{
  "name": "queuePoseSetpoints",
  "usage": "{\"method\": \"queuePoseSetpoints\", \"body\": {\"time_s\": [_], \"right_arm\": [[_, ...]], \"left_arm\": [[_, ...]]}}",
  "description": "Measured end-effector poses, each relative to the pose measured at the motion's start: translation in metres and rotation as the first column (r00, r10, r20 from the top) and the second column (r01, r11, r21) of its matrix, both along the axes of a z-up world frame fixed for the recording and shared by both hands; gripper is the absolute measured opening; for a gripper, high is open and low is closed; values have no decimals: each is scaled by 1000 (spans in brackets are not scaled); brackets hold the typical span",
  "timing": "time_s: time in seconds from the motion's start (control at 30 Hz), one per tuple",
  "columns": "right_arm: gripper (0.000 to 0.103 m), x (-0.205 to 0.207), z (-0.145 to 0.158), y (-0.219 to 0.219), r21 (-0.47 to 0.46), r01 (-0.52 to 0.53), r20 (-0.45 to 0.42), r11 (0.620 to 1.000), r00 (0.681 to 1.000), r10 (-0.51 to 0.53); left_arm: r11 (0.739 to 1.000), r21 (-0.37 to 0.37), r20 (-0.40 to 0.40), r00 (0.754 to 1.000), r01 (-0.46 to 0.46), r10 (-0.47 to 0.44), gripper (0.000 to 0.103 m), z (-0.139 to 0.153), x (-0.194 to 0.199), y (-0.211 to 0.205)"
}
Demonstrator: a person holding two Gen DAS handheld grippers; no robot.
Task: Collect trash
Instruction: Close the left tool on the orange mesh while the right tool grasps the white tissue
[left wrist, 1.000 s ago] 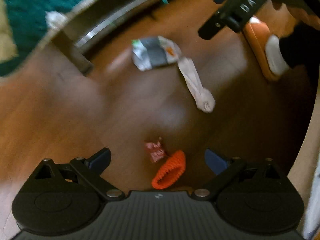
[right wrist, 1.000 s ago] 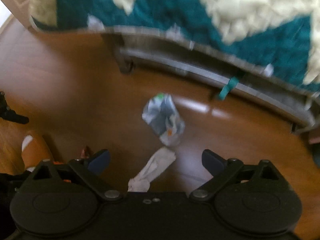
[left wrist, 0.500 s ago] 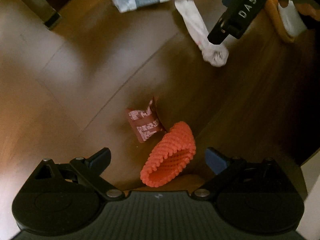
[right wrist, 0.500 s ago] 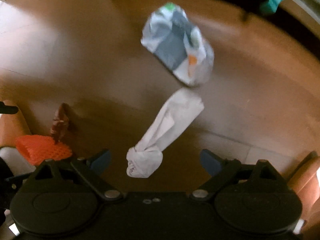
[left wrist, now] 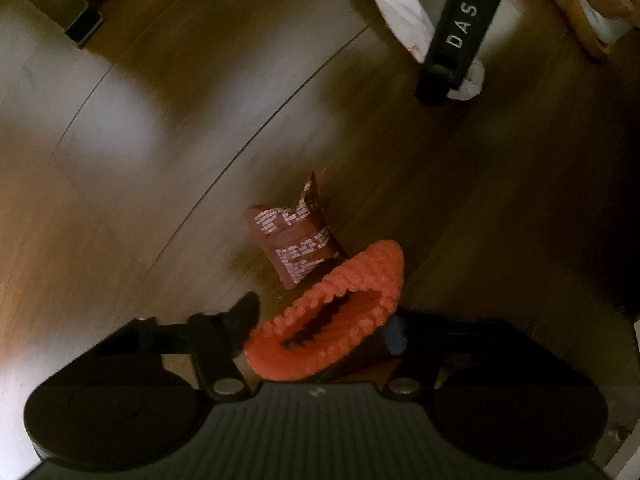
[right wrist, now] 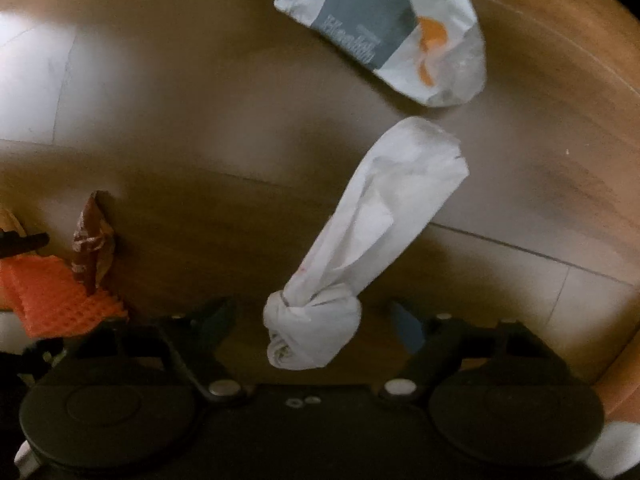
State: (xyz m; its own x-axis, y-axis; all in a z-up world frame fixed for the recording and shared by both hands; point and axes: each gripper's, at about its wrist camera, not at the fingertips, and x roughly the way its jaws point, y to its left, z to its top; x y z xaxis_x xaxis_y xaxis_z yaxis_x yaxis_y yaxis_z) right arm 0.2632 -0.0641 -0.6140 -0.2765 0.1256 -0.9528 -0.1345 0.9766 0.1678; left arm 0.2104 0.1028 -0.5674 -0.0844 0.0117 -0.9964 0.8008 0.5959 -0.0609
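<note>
On the wooden floor lie an orange foam net sleeve [left wrist: 332, 316], a crumpled dark red wrapper [left wrist: 298, 240] just beyond it, a twisted white bag [right wrist: 360, 248] and a white-grey printed bag [right wrist: 384, 28]. My left gripper [left wrist: 324, 320] has its fingers close against both sides of the orange sleeve, which still lies on the floor. My right gripper [right wrist: 312, 320] is open with the knotted end of the white bag between its fingers. The right gripper's finger [left wrist: 456, 36] shows in the left wrist view, over the white bag [left wrist: 400, 8].
A dark furniture leg [left wrist: 76, 20] stands at the upper left in the left wrist view. An orange slipper with a white sock [left wrist: 600, 20] is at the upper right. The red wrapper [right wrist: 90, 248] and orange sleeve [right wrist: 52, 300] lie left of my right gripper.
Both grippers have come down closer to the floor. The left fingers have closed in around the orange sleeve. The right gripper has moved over the knotted end of the white bag.
</note>
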Motion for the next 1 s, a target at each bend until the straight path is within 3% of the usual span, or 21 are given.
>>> {"method": "queuePoseSetpoints", "body": {"time_s": [0.1,0.13,0.23,0.3,0.33,0.63,0.8,1.0], "right_arm": [[75,-3,-1,6,-27,-23,12,999,1000,23],[72,-3,0,9,-42,-32,15,999,999,33],[53,-3,2,6,-74,-42,21,996,999,43],[28,-4,1,7,-91,-43,9,995,999,44],[24,-5,2,5,-98,-42,2,994,999,42],[19,-15,50,-17,-121,-7,55,993,998,14],[18,-13,107,-15,-102,-24,164,995,986,41],[18,-9,193,-18,-54,-52,331,997,941,67]], "left_arm": [[1000,-6,4,1000,-14,14,33,-3,1,0],[1000,-12,4,1000,-17,17,32,-2,1,1],[1000,-19,21,1000,-4,5,19,1,1,3],[1000,-28,26,1000,0,1,16,3,-3,2],[999,-33,30,1000,3,-2,14,5,-3,2],[994,-100,77,996,48,-40,11,43,-2,-3],[988,-138,156,987,69,-47,11,86,6,-11],[981,-188,271,962,52,1,11,155,21,-26]]}}
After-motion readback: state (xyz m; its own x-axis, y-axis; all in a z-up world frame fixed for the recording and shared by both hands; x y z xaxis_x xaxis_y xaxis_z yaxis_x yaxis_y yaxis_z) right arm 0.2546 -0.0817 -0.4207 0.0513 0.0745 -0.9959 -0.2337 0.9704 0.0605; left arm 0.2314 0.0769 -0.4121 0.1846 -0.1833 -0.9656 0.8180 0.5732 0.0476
